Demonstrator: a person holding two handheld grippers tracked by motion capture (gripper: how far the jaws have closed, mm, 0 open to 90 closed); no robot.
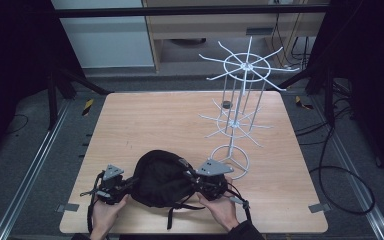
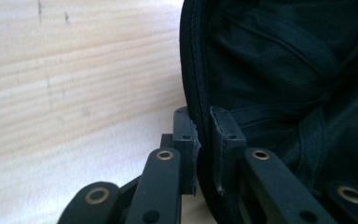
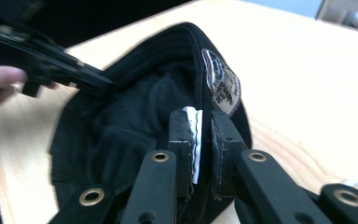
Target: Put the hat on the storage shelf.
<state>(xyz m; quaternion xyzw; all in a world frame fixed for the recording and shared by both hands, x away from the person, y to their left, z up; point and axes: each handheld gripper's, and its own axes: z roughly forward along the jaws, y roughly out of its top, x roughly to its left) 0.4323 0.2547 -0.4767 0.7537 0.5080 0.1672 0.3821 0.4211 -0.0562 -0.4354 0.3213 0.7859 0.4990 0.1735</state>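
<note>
Wooden table (image 1: 180, 115) on grey floor, white wire rack (image 1: 240, 115) standing far right. Black bag (image 1: 161, 178) at near edge, centre. Left gripper (image 2: 204, 140) clamped on bag's left rim, right gripper (image 3: 204, 135) clamped on right rim beside white label (image 3: 194, 140).

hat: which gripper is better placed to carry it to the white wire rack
Right, probably. Both grippers clamp the hat's rim, but the right gripper sits nearer the wire rack; the left gripper holds the far side.
</note>
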